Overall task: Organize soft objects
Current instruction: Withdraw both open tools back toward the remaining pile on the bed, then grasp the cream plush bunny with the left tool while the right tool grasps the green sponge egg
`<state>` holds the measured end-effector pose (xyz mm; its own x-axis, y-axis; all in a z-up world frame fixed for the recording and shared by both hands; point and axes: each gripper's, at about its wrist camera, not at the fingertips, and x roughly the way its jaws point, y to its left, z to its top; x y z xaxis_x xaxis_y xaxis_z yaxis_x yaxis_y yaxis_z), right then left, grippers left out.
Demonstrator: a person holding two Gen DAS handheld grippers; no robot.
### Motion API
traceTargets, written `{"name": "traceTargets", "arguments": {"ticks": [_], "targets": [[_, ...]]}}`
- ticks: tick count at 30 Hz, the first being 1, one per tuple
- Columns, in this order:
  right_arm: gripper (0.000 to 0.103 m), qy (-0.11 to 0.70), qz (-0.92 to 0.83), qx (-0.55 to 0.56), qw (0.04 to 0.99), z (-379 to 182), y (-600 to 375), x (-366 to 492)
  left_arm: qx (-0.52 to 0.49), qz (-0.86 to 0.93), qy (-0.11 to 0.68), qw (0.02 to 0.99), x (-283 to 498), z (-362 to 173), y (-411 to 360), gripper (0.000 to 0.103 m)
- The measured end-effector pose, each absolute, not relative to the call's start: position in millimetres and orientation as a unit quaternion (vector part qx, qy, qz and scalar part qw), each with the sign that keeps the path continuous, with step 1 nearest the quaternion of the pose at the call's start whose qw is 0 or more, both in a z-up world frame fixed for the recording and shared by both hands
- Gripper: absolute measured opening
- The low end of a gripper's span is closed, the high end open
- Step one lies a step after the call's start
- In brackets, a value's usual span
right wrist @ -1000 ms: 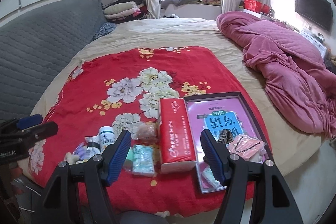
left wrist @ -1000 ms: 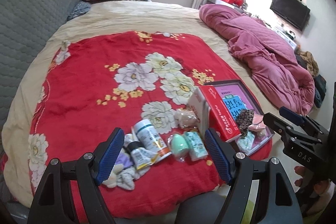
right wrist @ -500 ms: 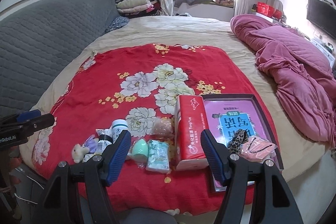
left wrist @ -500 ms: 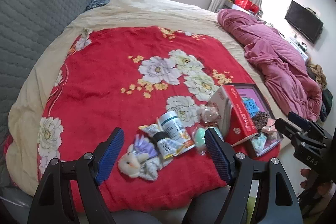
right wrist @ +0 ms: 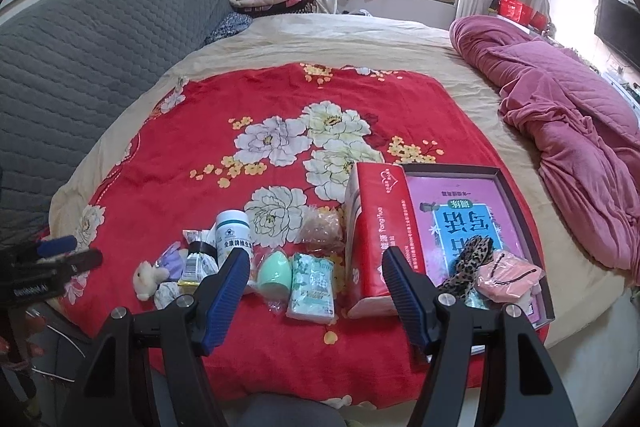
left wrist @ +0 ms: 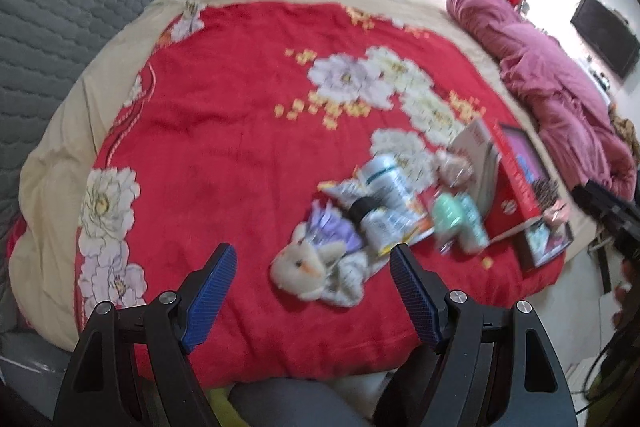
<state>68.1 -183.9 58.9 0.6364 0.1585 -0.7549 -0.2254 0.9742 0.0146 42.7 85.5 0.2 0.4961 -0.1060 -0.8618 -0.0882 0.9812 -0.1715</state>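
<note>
A small cream plush toy (left wrist: pixel 308 265) lies at the near edge of the red floral blanket (left wrist: pixel 240 131), just ahead of my open, empty left gripper (left wrist: pixel 312 283). It also shows in the right wrist view (right wrist: pixel 146 279). Beside it lie a purple soft item (right wrist: pixel 170 259), a mint sponge (right wrist: pixel 274 271) and a tissue pack (right wrist: pixel 312 285). A dark tray (right wrist: pixel 516 195) holds a leopard scrunchie (right wrist: pixel 474 259) and a pink cloth item (right wrist: pixel 508 275). My right gripper (right wrist: pixel 316 285) is open and empty above the tissue pack.
A white pill bottle (right wrist: pixel 232 235), a smaller bottle (right wrist: pixel 198 259) and a red tissue box (right wrist: pixel 380 235) stand among the items. A pink quilt (right wrist: pixel 560 99) lies at the right. A grey headboard (right wrist: pixel 80 39) runs along the left.
The left gripper has swung left and closer, so the plush toy now sits between its fingers' line. The right gripper has drifted slightly left. Objects have not moved.
</note>
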Motion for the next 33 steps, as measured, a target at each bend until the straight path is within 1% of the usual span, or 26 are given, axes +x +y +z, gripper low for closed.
{"name": "traceTargets", "arguments": {"ticks": [11, 17, 25, 28, 30, 33], "targets": [[0.068, 0.434, 0.102, -0.053, 0.894, 37.8, -175.3, 84.0, -0.091, -0.017, 0.554, 0.827, 57.3, -59.3, 90.2, 0.08], [0.068, 0.444, 0.106, -0.065, 0.887, 24.4, -164.4, 102.4, -0.101, -0.015, 0.568, 0.817, 70.7, -80.0, 96.5, 0.08], [0.068, 0.487, 0.121, -0.069, 0.862, -9.4, -144.3, 131.5, -0.108, -0.025, 0.579, 0.807, 89.3, -97.5, 100.2, 0.08], [0.068, 0.493, 0.149, -0.102, 0.851, -21.2, -130.9, 125.2, -0.123, -0.033, 0.578, 0.806, 93.6, -103.2, 103.0, 0.08], [0.068, 0.495, 0.161, -0.142, 0.842, -32.7, -119.7, 119.8, -0.132, -0.041, 0.579, 0.804, 96.3, -106.4, 103.3, 0.08], [0.068, 0.506, 0.172, -0.165, 0.829, -48.0, -112.2, 117.2, -0.132, -0.046, 0.577, 0.805, 97.4, -107.8, 103.4, 0.081]]}}
